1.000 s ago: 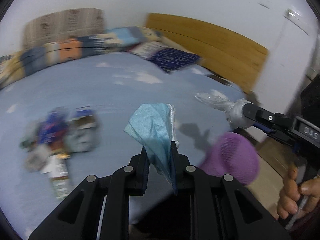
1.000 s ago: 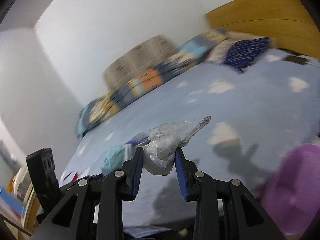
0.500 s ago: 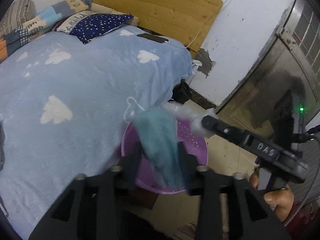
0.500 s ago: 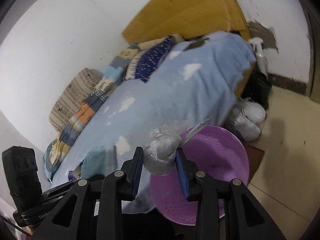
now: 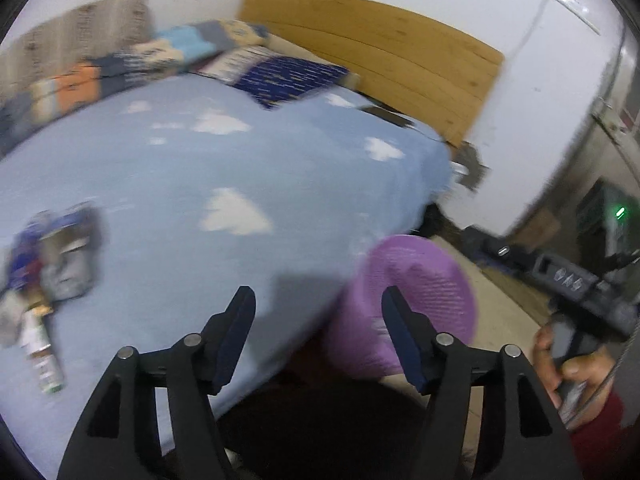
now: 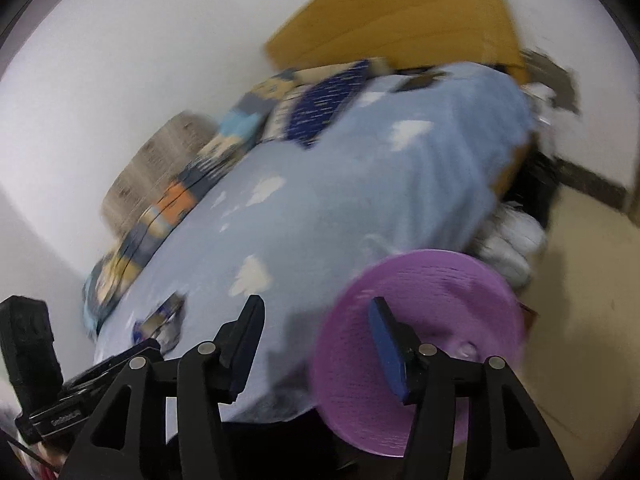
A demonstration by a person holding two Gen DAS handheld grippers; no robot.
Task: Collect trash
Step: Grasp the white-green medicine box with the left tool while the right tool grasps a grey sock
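Both the left gripper [image 5: 318, 312] and the right gripper [image 6: 314, 322] are apart and empty. The purple basket [image 5: 436, 276] stands at 4 o'clock; trash pile [image 5: 44, 276] at 9 o'clock remains uncollected.

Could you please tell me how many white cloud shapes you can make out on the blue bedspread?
About 6: five scattered over the bedspread's upper half, one nearer its middle; blur may hide others.

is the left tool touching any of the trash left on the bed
Apart. The left wrist view shows the left tool open and empty, with bare blue blanket between it and the trash pile off to its left.
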